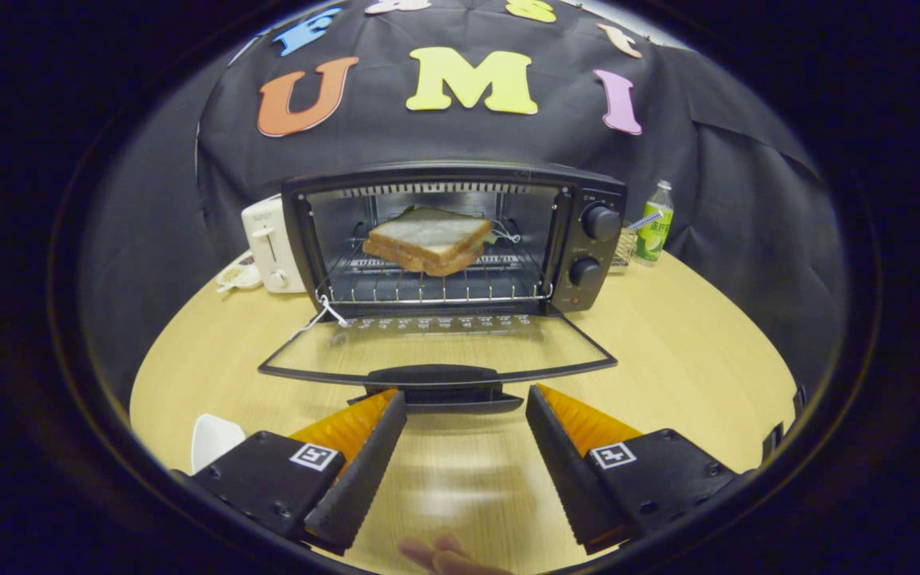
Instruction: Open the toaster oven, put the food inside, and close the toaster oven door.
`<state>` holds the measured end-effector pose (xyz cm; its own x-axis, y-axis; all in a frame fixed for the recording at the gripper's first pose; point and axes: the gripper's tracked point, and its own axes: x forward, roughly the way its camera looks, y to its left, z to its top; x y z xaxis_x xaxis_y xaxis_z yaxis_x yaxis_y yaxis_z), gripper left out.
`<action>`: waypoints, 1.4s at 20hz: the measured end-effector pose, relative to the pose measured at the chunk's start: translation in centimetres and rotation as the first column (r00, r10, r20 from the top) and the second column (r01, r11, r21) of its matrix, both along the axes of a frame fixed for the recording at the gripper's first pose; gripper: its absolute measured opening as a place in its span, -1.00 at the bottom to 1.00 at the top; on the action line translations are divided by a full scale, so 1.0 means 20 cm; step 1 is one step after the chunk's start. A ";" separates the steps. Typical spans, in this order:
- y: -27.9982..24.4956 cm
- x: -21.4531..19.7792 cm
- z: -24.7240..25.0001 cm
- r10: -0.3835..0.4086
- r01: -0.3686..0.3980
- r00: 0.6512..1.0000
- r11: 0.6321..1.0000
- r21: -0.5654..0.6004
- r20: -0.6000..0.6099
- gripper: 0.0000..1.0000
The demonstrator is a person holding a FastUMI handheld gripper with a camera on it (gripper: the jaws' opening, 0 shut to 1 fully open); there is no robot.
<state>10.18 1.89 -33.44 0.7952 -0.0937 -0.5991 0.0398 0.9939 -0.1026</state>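
A black toaster oven stands on a round wooden table. Its glass door lies folded down flat toward me, with the handle at its front edge. A sandwich of toasted bread rests on the wire rack inside the oven. My gripper is open and holds nothing. Its fingertips sit just short of the door handle, one on each side of it, slightly below the door's level.
A white toaster stands left of the oven and a green bottle stands to its right, at the back. A white plate edge lies on the table near my left finger. A person's fingertips show below the fingers.
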 end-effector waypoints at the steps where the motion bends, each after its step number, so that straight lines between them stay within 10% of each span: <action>1: 0.00 0.00 0.01 -0.003 0.003 1.000 1.000 0.004 0.014 0.98; 18: 0.12 0.36 0.46 0.062 -0.088 0.887 0.996 0.035 0.458 0.95; 28: 0.09 0.18 0.76 0.078 -0.106 0.856 0.994 0.026 0.511 0.95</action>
